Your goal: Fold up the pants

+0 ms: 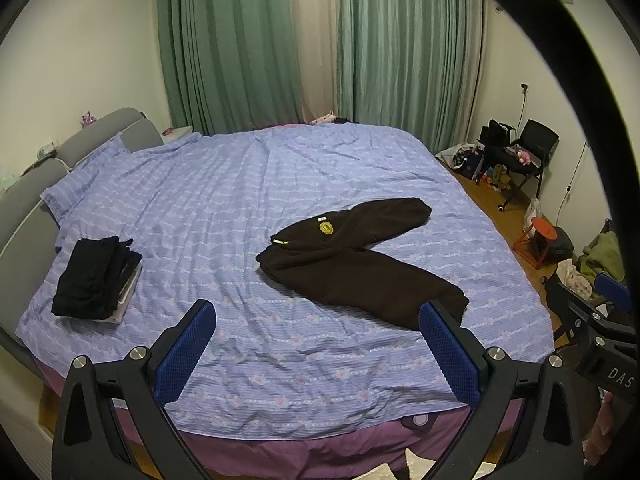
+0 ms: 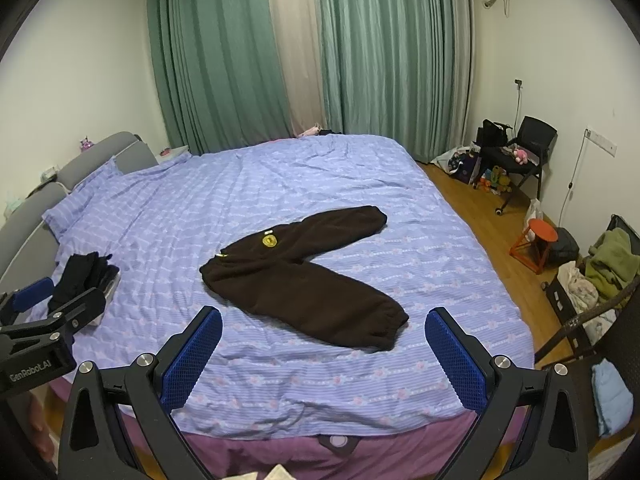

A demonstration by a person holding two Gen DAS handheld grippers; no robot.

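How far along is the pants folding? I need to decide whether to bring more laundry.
Done: a folded dark stack sits near the headboard. In hand: nothing; the left tool and right tool are both open, short of the bed. Left: the brown pants lie unfolded, legs splayed apart, so this pair is entirely still to do.

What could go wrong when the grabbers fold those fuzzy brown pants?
The fuzzy dark brown pants lie with legs spread in a V, so a fold might come out crooked. Both the left gripper and right gripper are open, and could pinch the wrinkled purple striped bedsheet along with the cloth.
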